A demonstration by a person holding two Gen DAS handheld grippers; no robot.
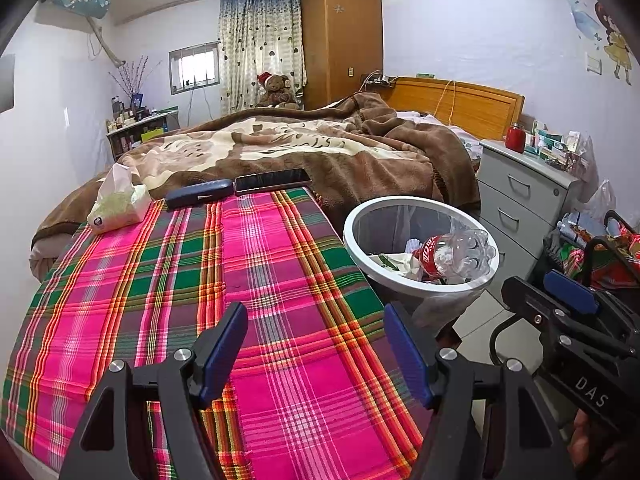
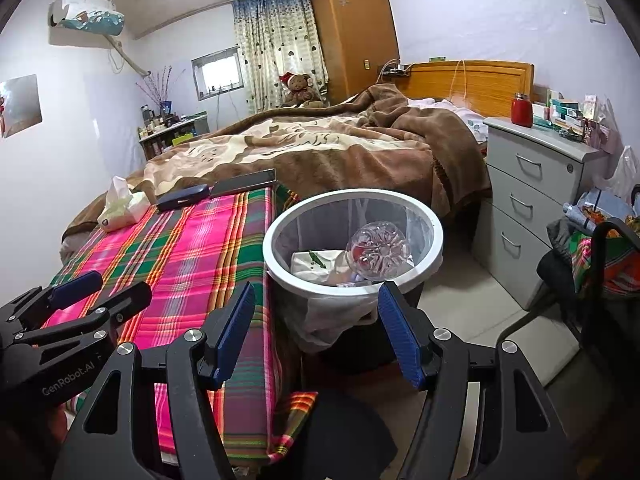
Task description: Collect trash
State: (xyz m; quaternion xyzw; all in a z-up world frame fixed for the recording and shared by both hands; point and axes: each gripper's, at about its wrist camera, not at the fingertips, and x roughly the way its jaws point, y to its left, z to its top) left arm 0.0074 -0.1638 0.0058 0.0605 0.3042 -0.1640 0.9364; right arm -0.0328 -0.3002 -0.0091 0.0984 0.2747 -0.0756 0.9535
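**A:** Both your grippers are empty. The left gripper [image 1: 316, 354] stands open over the plaid cloth [image 1: 248, 280] with nothing between its blue pads; the right gripper [image 2: 318, 334] is spread wide just short of the trash bin [image 2: 280, 268], also holding nothing.

**B:** Where's the trash?

**A:** What I can make out is already in the bin: a clear plastic bottle [image 2: 378, 256] with a red label and some crumpled paper [image 2: 314, 264]. The bin stands on the floor against the bed's edge, straight ahead of your right gripper and to the right of your left one. So your right hand is the nearer.

**B:** How does the bottle lie?

**A:** Tilted, its long axis slanting up out of the bin, its base raised toward your right gripper and its neck buried below. On the cloth I see only a tissue pack [image 1: 116, 204], a dark case [image 1: 199, 193] and a phone [image 1: 272, 180]; I'd judge none of them rubbish.
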